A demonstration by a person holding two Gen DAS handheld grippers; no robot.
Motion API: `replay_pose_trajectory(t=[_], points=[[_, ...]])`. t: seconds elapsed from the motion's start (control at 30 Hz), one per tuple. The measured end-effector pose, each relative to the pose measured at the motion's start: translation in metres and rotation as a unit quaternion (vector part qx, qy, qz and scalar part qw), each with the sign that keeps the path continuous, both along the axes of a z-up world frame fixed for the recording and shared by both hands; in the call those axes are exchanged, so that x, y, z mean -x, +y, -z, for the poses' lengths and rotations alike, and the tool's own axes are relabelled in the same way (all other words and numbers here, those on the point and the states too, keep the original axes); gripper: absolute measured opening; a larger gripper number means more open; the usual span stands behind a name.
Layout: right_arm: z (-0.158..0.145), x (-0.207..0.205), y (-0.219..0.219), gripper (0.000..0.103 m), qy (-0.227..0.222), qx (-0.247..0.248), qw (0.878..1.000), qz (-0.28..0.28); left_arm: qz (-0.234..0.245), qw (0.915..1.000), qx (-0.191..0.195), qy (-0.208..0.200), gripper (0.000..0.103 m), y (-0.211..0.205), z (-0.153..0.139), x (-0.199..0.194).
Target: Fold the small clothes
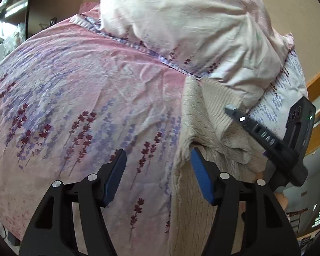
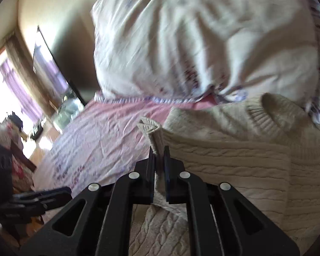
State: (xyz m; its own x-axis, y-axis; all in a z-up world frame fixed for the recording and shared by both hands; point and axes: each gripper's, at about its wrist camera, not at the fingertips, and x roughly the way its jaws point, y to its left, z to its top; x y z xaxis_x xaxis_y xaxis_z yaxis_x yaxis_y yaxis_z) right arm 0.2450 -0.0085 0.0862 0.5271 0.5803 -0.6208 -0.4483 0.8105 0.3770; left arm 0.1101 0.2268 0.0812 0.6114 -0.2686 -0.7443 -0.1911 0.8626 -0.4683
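Note:
A cream cable-knit sweater (image 2: 234, 155) lies on a pink floral bedsheet (image 1: 79, 89); it also shows at the right of the left wrist view (image 1: 194, 115). My right gripper (image 2: 159, 151) is shut on the sweater's ribbed sleeve cuff (image 2: 153, 132) and holds it up over the sweater body. My left gripper (image 1: 157, 155) is open and empty, its blue pads over the sheet at the sweater's left edge, the right pad touching the knit. The right gripper appears in the left wrist view (image 1: 266, 132) over the sweater.
A large pale floral pillow (image 1: 192, 27) lies behind the sweater, touching its collar (image 2: 273, 115). A dark mirror or screen (image 2: 53, 68) and a bright window (image 2: 4, 79) are at the left. Wooden furniture (image 1: 317, 98) stands at the right.

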Motion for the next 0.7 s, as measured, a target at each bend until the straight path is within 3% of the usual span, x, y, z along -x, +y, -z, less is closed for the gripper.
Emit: replay_pose_trajectory(t=[0.17,0.3,0.4,0.53,0.63,0.67,0.7], points=[[-0.033,0.009,-0.103,0.007,-0.039,-0.058,0.989,0.130,0.022,0.9996,-0.014,-0.015,0.064,-0.016,-0.006,-0.014],[-0.025,0.034,-0.191,0.007,-0.034,-0.054,0.969,0.238,0.042,0.9989,-0.012,-0.013,0.064,-0.033,-0.003,-0.029],[0.008,0.047,-0.247,0.007,0.018,-0.052,0.953,0.297,0.057,0.9983,-0.012,-0.009,0.064,-0.046,0.002,-0.039],[0.047,0.046,-0.288,0.007,0.090,-0.098,0.939,0.317,0.075,0.9972,-0.010,0.002,0.064,-0.064,0.009,-0.060],[0.056,0.045,-0.299,0.013,0.115,-0.131,0.934,0.311,0.085,0.9962,-0.016,-0.004,0.064,-0.075,0.006,-0.071],[0.056,0.044,-0.300,0.021,0.119,-0.136,0.934,0.310,0.089,0.9958,-0.022,-0.008,0.064,-0.079,0.004,-0.075],[0.056,0.043,-0.302,0.042,0.123,-0.142,0.932,0.309,0.093,0.9953,-0.023,-0.012,0.064,-0.082,0.003,-0.077]])
